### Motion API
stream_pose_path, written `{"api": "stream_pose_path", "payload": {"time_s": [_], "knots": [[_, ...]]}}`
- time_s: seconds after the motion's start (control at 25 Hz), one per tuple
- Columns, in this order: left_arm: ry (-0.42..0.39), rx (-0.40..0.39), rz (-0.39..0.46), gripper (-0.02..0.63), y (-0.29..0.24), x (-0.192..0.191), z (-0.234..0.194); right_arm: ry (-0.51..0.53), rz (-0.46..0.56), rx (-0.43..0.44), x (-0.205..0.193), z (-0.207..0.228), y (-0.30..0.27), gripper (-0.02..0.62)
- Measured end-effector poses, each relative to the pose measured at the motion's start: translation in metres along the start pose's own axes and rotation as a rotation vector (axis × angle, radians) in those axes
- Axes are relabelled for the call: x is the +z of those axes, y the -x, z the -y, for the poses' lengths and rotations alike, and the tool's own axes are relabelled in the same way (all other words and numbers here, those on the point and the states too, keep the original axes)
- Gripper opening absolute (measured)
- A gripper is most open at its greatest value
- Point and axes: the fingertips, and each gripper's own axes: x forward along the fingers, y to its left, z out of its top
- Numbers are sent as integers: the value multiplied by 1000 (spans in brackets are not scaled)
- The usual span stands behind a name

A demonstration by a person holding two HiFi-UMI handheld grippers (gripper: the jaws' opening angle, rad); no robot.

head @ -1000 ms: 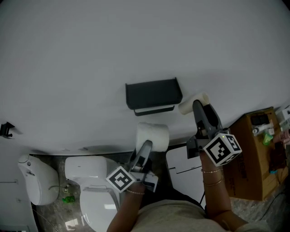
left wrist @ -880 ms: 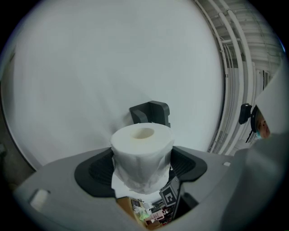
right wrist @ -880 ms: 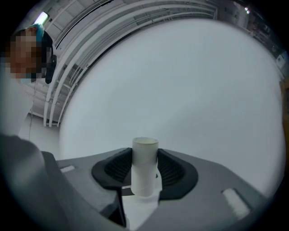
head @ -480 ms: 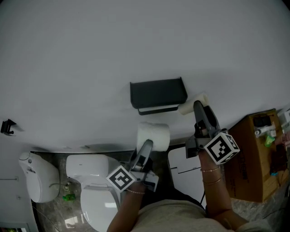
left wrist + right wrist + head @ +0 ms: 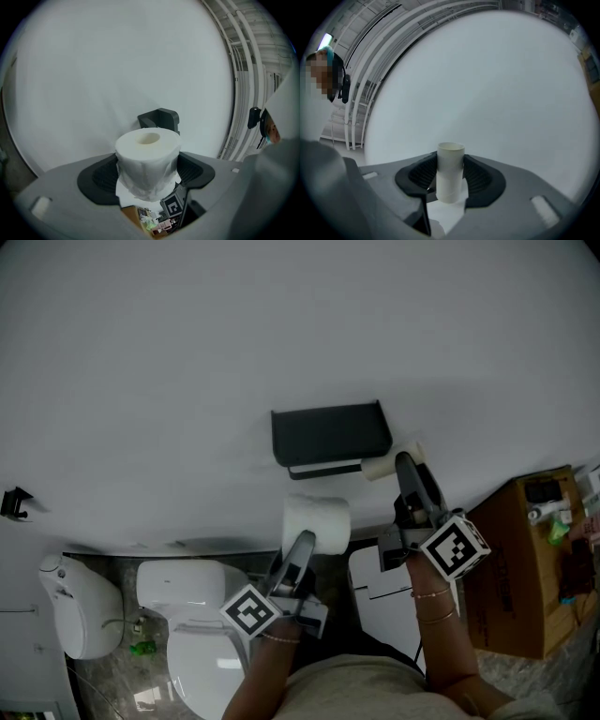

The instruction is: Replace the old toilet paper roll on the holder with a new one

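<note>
A black wall holder [image 5: 328, 435] has a thin bar [image 5: 323, 468] under it with nothing on it. My left gripper [image 5: 310, 538] is shut on a full white toilet paper roll [image 5: 316, 521] just below the holder. In the left gripper view the roll [image 5: 147, 150] stands upright between the pads of that gripper [image 5: 147, 172], with the holder [image 5: 161, 118] behind it. My right gripper [image 5: 403, 465] is shut on an empty cardboard tube [image 5: 387, 463] close to the bar's right end. In the right gripper view the tube [image 5: 450, 164] is clamped upright in the gripper [image 5: 450, 177].
A white toilet [image 5: 202, 634] stands below at the left, beside a white container [image 5: 80, 610]. A white lidded bin [image 5: 389, 601] is under my right hand. A cardboard box [image 5: 525, 563] with small items sits at the right. The plain white wall fills the upper view.
My right gripper has carried the empty tube slightly down and left, nearer the right end of the holder's bar, and has rolled a little. The left gripper and full roll have stayed put.
</note>
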Motion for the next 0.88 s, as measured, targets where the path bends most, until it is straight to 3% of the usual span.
{"api": "stream_pose_path", "payload": {"time_s": [0.4,0.88], "knots": [[-5,3,32,377,12,15,-8,-69,-25,7,-20,-5,-3,181],[3,8,47,377,22,16,-11,-256,-35,10,-39,4,0,181]]}}
